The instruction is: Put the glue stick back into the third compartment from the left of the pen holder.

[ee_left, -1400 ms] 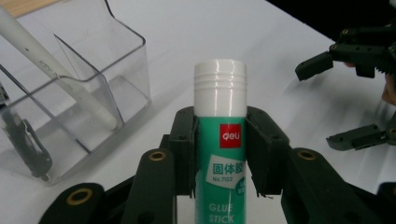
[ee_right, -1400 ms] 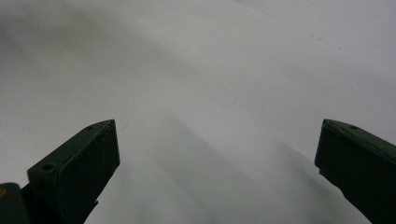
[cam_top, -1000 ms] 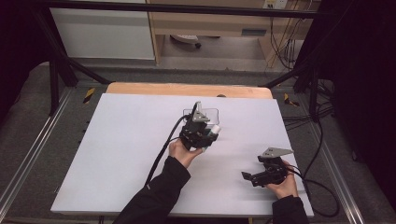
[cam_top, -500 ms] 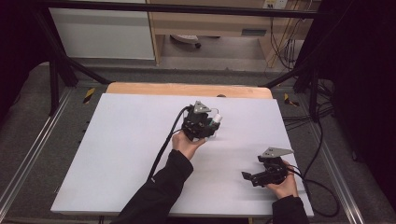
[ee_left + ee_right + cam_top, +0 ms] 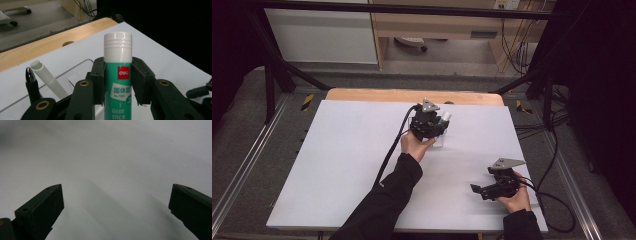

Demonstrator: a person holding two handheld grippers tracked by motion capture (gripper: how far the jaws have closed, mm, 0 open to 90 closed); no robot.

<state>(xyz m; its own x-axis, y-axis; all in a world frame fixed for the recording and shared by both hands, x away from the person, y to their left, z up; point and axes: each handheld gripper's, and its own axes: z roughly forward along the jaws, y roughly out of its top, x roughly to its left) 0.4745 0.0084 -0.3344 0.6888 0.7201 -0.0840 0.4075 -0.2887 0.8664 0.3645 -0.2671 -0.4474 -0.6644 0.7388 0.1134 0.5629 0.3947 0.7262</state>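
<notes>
Left gripper view looks along the left gripper [image 5: 117, 85], whose two black jaws are clenched on an upright green glue stick with a white ribbed cap [image 5: 118, 75]. The pads press on the green label from both sides, and the white cap stands clear above the jaw tips. Beyond the jaws and off to one side lies a clear plastic tray [image 5: 75, 72] on the white table [image 5: 175, 62]. A white tube-shaped pen [image 5: 47, 78] and a dark pen with a shiny tip [image 5: 31, 82] lean at a tilt beside that same jaw, at the tray; whether they rest inside it I cannot tell. A strip of bare wooden table edge [image 5: 50, 42] runs farther ahead of the jaws.

High view shows the left gripper [image 5: 432, 125] held up by the person's left hand [image 5: 414, 146], the glue stick's cap [image 5: 445, 116] just showing at its tip.

Right gripper view shows the right gripper [image 5: 116, 202] with its jaws released and spread wide, nothing between them, plain white table ahead. In the high view, the right gripper [image 5: 484, 189] lies low over the table in the right hand [image 5: 514, 197], well apart from the left one.
</notes>
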